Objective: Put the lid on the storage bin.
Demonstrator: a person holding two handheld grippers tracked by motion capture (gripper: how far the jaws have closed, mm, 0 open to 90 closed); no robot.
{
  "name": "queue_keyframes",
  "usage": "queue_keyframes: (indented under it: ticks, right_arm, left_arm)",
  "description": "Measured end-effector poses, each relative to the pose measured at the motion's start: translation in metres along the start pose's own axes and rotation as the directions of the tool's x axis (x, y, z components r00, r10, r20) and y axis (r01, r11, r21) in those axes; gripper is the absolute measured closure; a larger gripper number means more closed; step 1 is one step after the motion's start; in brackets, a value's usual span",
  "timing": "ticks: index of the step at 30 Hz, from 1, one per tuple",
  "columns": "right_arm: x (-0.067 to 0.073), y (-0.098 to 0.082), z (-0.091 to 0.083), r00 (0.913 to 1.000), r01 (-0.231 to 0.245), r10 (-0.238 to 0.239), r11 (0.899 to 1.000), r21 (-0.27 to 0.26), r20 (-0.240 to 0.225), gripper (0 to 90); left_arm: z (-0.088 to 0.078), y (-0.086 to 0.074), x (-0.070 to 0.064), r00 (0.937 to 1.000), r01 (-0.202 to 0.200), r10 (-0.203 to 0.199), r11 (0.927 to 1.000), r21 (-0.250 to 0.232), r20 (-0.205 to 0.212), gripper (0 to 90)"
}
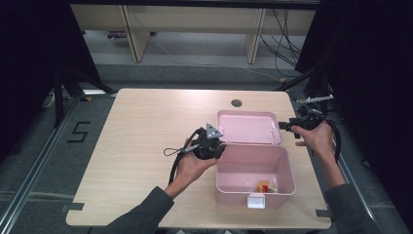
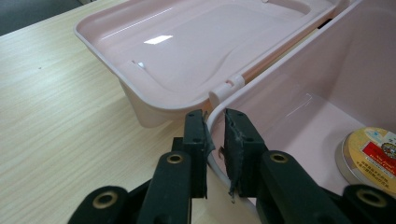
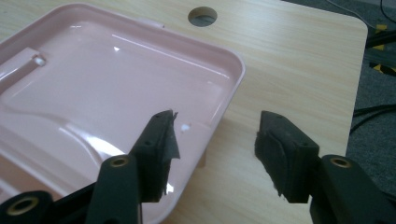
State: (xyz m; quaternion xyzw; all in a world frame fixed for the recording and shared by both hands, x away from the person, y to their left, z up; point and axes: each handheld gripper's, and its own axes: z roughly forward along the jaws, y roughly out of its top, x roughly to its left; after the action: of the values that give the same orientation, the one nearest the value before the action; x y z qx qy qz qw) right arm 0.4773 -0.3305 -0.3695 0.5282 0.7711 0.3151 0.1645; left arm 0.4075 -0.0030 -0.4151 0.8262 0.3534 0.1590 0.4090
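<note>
A pink plastic box [image 1: 229, 180] stands open on the table, its lid [image 1: 248, 127] folded back flat behind it. My left gripper [image 1: 210, 144] is at the box's rear left corner, and its jaws are shut on the box's thin rim [image 2: 261, 77] near the hinge. Inside the box lies a round tin [image 2: 371, 154] with a gold and red label, seen from above as a small red and yellow thing [image 1: 265, 186]. At the lid's right edge my right gripper [image 1: 292, 127] stands open. One of its jaws is over the lid's corner [image 3: 107, 84], the other over bare table.
The wooden table [image 1: 146, 126] has a round cable hole [image 1: 236, 103] behind the lid. A white latch [image 1: 256, 200] hangs on the box's front wall. Black curtains and cables flank the table, with desk legs beyond it.
</note>
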Motion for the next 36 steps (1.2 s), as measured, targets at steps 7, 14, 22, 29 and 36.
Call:
queue_keyframes:
  ticks: [7,14,22,29,36]
  right_arm:
    - [-0.001,0.015,0.013,0.9994,-0.035,0.035,0.999,0.032,0.005,56.2]
    - [-0.006,0.022,0.031,0.9991,0.000,-0.002,0.999,0.043,0.043,59.6]
    - [-0.006,0.026,0.045,0.9983,-0.014,0.007,0.992,0.125,0.058,64.4]
    - [-0.003,0.029,0.052,0.9956,-0.086,0.078,0.979,0.184,0.053,71.7]
    - [-0.006,0.034,0.058,0.9954,-0.075,0.060,0.971,0.228,0.074,74.2]
  left_arm:
    - [0.000,-0.001,-0.001,0.9999,0.015,-0.015,0.9998,-0.011,-0.002,78.7]
    - [0.000,-0.001,0.000,0.9999,0.012,-0.012,0.9999,-0.011,0.000,78.7]
    - [0.000,-0.001,0.001,0.9998,0.016,-0.016,0.9998,-0.013,0.006,78.6]
    - [0.001,-0.002,0.000,0.9997,0.024,-0.024,0.9994,-0.027,0.002,78.4]
    - [0.001,-0.002,0.000,0.9998,0.022,-0.022,0.9993,-0.031,0.003,78.4]
